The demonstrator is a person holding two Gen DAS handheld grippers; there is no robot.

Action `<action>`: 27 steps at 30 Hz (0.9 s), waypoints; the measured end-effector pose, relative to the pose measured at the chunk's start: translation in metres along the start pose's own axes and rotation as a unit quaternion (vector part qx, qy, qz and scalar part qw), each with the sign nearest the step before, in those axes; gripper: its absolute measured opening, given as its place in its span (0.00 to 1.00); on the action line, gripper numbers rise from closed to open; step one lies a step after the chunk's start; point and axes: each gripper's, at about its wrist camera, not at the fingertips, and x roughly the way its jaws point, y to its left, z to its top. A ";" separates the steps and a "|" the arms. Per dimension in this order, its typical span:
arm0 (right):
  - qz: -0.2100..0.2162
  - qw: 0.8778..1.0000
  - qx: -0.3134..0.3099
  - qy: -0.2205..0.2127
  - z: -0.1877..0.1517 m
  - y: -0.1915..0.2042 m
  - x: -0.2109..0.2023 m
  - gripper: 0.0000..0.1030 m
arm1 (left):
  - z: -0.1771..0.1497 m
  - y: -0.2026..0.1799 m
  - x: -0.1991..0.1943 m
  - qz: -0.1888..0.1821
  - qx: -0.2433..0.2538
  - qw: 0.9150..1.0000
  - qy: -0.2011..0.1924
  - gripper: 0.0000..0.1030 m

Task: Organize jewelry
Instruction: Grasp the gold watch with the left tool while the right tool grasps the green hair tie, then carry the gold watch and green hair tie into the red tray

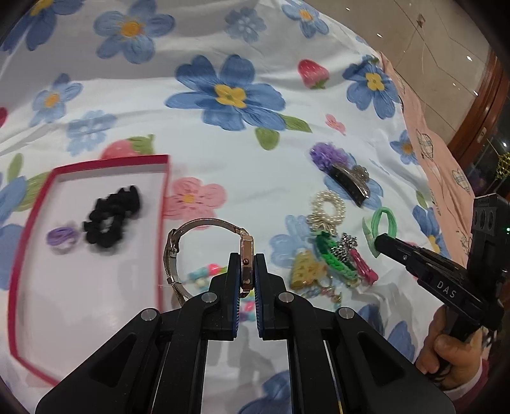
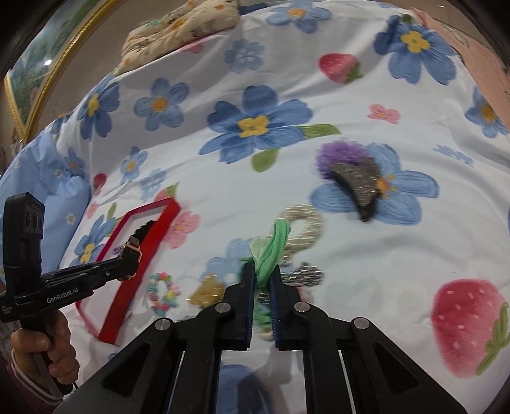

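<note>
My left gripper [image 1: 247, 259] is shut on the case of a rose-gold watch [image 1: 247, 254], whose mesh band [image 1: 178, 251] loops out to the left, held just right of a red-edged white box [image 1: 164, 203]. A black scrunchie [image 1: 111, 219] and a purple hair tie [image 1: 62, 237] lie in the box. My right gripper [image 2: 262, 270] is shut on a green hair tie [image 2: 274, 246] and lifts it above a pile of jewelry. The right gripper [image 1: 379, 239] also shows in the left wrist view with the green tie [image 1: 384, 219]. The left gripper [image 2: 130, 254] shows in the right wrist view.
Everything lies on a floral bedsheet [image 1: 223, 159]. The pile holds a pearl bracelet [image 1: 326, 207], a green chain [image 1: 334, 258], a yellow charm [image 1: 307, 270], a pink clip [image 1: 363, 267] and a colourful bead bracelet [image 2: 162, 291]. A purple-flowered black clip [image 1: 347, 178] lies behind it. A pillow [image 2: 178, 25] lies at the far edge.
</note>
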 end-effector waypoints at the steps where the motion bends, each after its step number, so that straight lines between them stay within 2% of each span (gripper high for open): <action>1: 0.004 1.000 -0.005 0.001 0.000 0.006 0.001 0.08 | -0.001 0.005 -0.005 0.003 -0.004 1.000 -0.003 0.06; 13: 0.058 0.997 -0.051 0.017 0.002 0.070 0.017 0.08 | -0.016 0.059 -0.041 0.033 -0.056 0.998 -0.023 0.06; 27: 0.114 0.986 -0.115 0.050 -0.001 0.154 0.054 0.08 | -0.031 0.121 -0.063 0.063 -0.108 0.992 -0.034 0.06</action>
